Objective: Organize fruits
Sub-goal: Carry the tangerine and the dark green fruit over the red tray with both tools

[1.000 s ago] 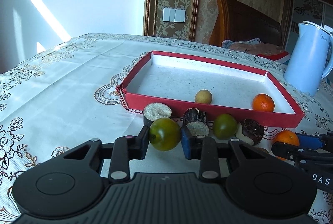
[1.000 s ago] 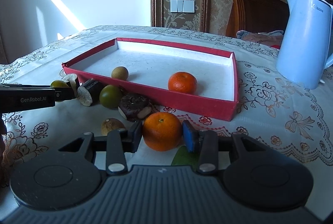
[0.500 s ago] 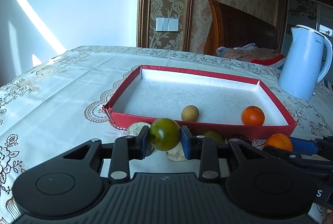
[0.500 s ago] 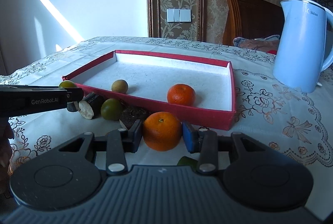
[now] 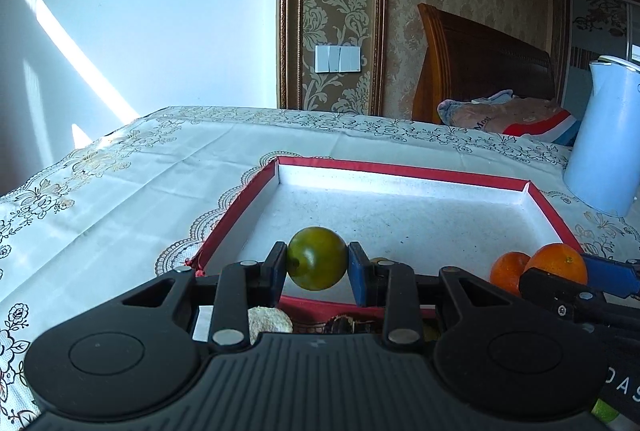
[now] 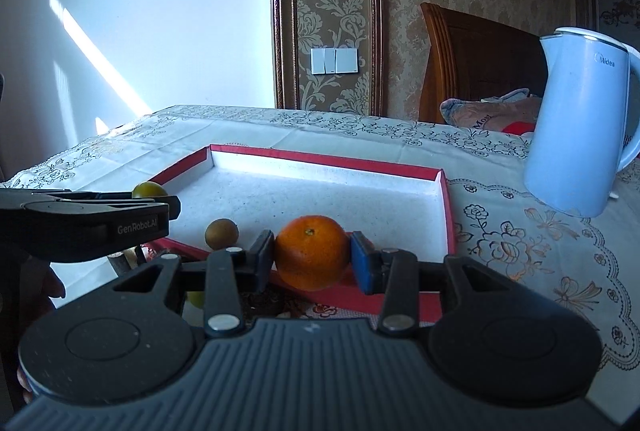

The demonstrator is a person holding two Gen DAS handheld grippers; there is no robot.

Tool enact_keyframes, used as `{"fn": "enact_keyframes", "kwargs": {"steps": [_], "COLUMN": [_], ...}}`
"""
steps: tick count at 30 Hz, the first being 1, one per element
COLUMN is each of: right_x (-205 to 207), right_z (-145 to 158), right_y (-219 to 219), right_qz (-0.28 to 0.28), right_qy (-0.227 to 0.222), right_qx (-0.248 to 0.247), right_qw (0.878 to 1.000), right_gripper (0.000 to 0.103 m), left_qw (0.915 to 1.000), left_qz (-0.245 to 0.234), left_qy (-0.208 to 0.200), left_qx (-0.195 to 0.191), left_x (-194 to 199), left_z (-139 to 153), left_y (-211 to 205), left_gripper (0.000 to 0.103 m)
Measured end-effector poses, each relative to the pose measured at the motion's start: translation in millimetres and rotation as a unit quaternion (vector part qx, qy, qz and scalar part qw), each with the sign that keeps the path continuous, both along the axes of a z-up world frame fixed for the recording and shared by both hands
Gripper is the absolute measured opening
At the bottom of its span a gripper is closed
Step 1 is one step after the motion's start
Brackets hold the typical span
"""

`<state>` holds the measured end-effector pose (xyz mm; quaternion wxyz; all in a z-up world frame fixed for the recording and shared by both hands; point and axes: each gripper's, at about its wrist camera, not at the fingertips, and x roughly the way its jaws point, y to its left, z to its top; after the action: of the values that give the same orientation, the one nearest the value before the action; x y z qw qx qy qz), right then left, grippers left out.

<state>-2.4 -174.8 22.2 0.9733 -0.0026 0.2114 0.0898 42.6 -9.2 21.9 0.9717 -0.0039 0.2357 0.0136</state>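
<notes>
My left gripper (image 5: 317, 263) is shut on a green fruit (image 5: 317, 258) and holds it in the air above the near edge of the red tray (image 5: 232, 209). My right gripper (image 6: 313, 259) is shut on an orange (image 6: 312, 251), also raised over the tray's near wall (image 6: 344, 297). In the left wrist view the right gripper and its orange (image 5: 558, 263) show at the right, next to another orange (image 5: 507, 269) in the tray. A small brown-yellow fruit (image 6: 222, 233) lies in the tray. The left gripper's green fruit (image 6: 149, 189) also shows in the right wrist view.
A pale blue kettle (image 6: 580, 135) stands right of the tray. Cut brown pieces (image 5: 270, 321) and a green fruit (image 6: 196, 298) lie on the lace tablecloth (image 5: 120, 183) in front of the tray, mostly hidden by the grippers. A wooden headboard (image 5: 480, 67) is behind the table.
Both grippers have lifted their fruits off the table and moved forward, from in front of the tray to above its near edge. Fruits on the table have dropped below view.
</notes>
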Motion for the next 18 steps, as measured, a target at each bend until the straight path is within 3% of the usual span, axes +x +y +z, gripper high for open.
{"fn": "enact_keyframes", "kwargs": {"steps": [18], "right_x": [42], "right_z": [-13], "right_y": [14], "right_qz": [0.000], "right_qy": [0.017], "right_qx": [-0.008], "right_qw": [1.000], "right_gripper": [0.039], "left_qw": [0.9999], "left_qz": [0.006], "left_qy": [0.013], "left_qx": [-0.002], "left_x": [39], "left_z": [-13], "left_y": [3], "left_gripper": [0.032]}}
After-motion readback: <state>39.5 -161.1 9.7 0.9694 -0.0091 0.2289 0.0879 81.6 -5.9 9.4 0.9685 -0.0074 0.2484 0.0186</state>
